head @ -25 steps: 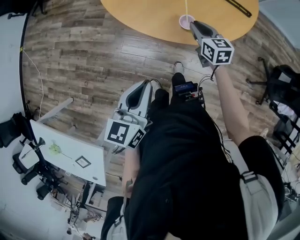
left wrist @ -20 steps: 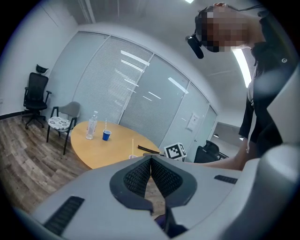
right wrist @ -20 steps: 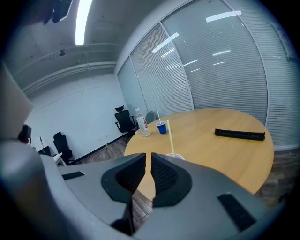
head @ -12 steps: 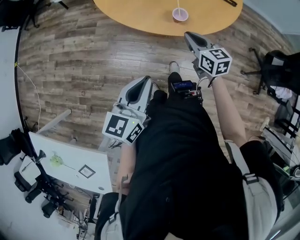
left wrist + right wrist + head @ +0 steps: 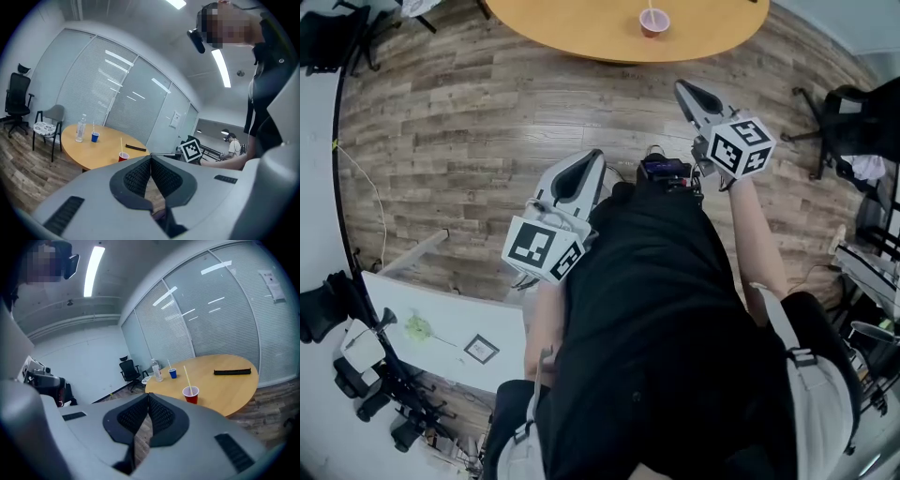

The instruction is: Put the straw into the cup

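Note:
A red cup (image 5: 654, 22) stands on the round wooden table (image 5: 581, 28) with a pale straw (image 5: 187, 375) upright in it. The same cup shows in both gripper views (image 5: 123, 156) (image 5: 190, 393), well beyond the jaws. My right gripper (image 5: 685, 91) is held over the wooden floor, short of the table edge, and it is shut with nothing in it (image 5: 148, 396). My left gripper (image 5: 592, 159) hangs lower, by the person's leg, also shut and empty (image 5: 150, 159).
A blue cup (image 5: 173, 373) with a straw and a clear bottle (image 5: 155, 370) stand at the table's far side. A black bar (image 5: 232, 372) lies on the table. Black office chairs (image 5: 127, 369) (image 5: 853, 122) stand around. A white desk (image 5: 450, 328) is at the left.
The person has backed away from the table. My right gripper, which was next to the cup and straw, has drawn back over the floor. The cup now sits farther off.

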`<state>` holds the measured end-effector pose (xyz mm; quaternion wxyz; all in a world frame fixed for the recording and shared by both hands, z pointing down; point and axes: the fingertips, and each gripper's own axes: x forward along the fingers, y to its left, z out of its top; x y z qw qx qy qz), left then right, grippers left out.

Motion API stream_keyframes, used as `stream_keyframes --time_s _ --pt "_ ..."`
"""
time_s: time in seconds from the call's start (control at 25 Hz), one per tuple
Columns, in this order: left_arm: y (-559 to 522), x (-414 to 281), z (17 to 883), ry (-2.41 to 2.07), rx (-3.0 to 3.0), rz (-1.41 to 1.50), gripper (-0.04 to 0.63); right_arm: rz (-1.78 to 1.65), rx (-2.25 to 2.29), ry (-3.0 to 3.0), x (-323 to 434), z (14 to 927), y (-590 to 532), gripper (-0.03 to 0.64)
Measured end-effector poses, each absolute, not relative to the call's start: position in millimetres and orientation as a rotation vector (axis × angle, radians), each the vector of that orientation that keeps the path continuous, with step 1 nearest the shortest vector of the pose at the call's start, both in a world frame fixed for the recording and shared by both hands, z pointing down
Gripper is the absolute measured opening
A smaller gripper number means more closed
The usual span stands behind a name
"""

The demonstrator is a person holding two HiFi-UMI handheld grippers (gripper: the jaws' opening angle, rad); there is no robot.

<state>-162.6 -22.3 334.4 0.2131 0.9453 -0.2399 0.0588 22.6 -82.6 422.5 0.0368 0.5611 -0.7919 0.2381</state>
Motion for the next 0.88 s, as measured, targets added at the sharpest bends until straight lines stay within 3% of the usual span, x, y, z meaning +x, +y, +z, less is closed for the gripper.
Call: stream_keyframes --time_s 0.48,0.88 --pt "28.6 -175.1 332.0 -0.772 2.59 0.111 0.012 0.542 1.717 -2.489 42.7 363.9 -30.7 0.018" --pt "133.0 -124.4 340.6 -0.611 2.617 0.175 0.012 0.429 1.739 -2.54 62.5 324.3 113.5 0.018"
